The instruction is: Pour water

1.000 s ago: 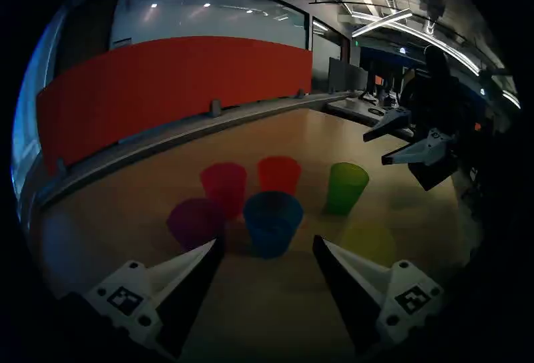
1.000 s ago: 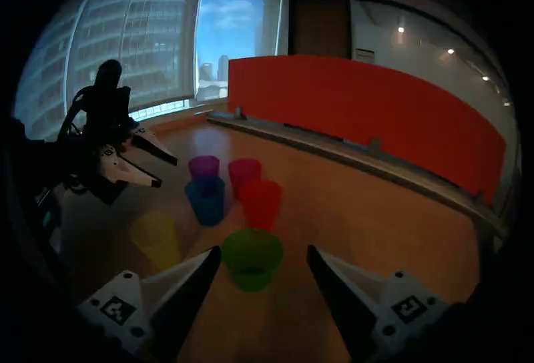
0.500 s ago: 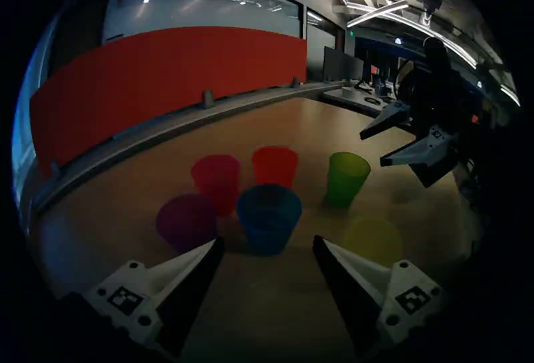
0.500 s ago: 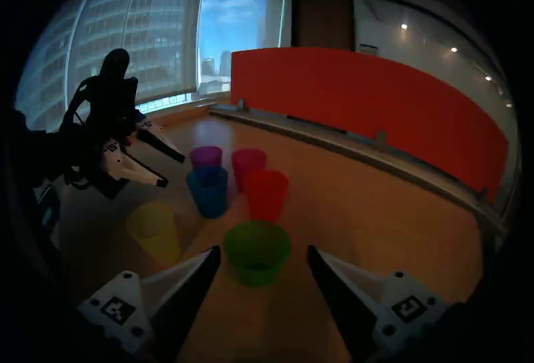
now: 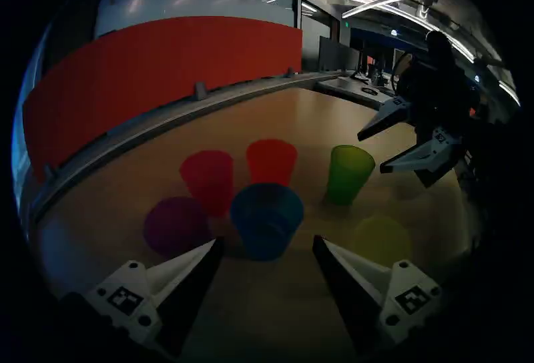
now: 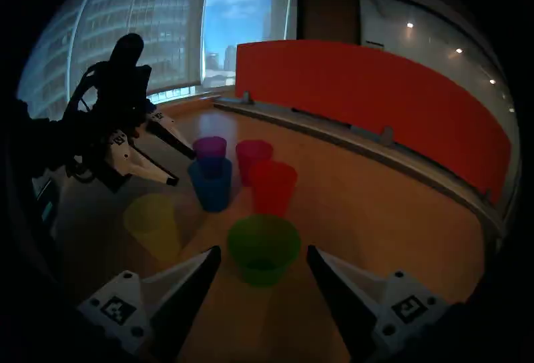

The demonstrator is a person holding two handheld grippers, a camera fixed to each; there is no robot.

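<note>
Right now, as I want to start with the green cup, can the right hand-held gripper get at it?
Probably yes. The green cup stands upright just ahead of the open right hand-held gripper, with nothing between them; the red cup sits behind it.

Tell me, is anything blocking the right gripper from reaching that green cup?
Nothing visible does. The green cup stands directly ahead of the right gripper, whose jaws are open, with no object between. The red cup and blue cup stand beyond it, the yellow cup off to one side.
</note>
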